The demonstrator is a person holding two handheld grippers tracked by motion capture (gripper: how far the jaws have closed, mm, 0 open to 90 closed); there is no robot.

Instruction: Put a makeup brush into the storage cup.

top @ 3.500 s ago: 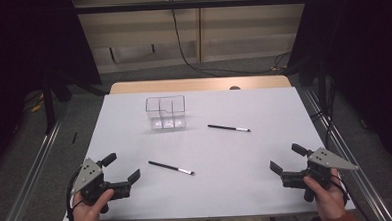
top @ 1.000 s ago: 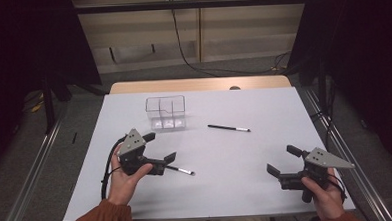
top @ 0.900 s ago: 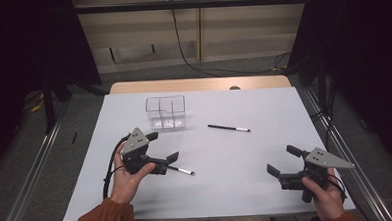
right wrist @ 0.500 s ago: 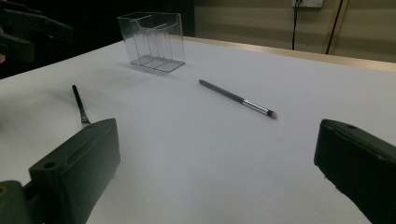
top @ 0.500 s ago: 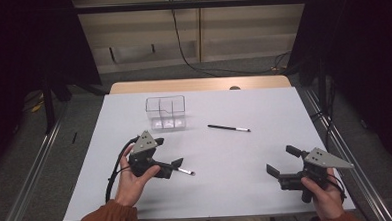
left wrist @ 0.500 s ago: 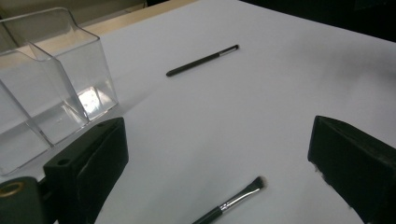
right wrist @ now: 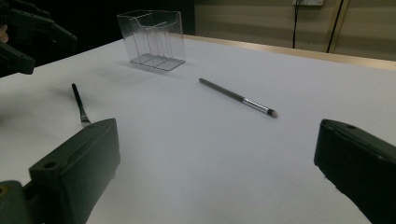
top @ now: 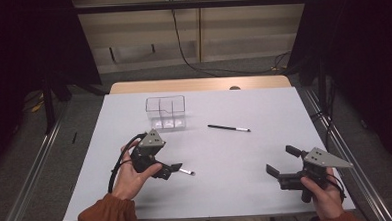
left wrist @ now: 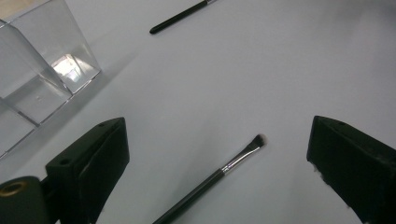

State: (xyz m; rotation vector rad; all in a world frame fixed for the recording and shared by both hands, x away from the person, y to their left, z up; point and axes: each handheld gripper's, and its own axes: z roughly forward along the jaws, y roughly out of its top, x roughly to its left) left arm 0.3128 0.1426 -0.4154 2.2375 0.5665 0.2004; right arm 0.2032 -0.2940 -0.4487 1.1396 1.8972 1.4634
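A slim black makeup brush [top: 185, 171] [left wrist: 219, 173] lies on the white table [top: 237, 189], with its bristle tip pointing right. My left gripper [top: 167, 163] [left wrist: 219, 128] is open, low over this brush, with a jaw on each side of the handle and touching nothing. A second brush [top: 229, 128] [right wrist: 236, 97] lies farther back at mid-table. A clear plastic organizer [top: 165, 112] [right wrist: 152, 39] with compartments stands upright at the back left. My right gripper [top: 281, 160] [right wrist: 218, 127] is open and empty near the front right.
The table's wooden far edge [top: 198, 84] meets dark floor with a cable beyond. A metal rail [top: 31, 172] runs along each side of the table. In the right gripper view the nearer brush [right wrist: 79, 105] and the left gripper [right wrist: 28, 32] sit at the left.
My left gripper has moved from the front left corner forward and right, and now straddles the nearer brush. The right gripper has barely shifted. Neither brush has moved.
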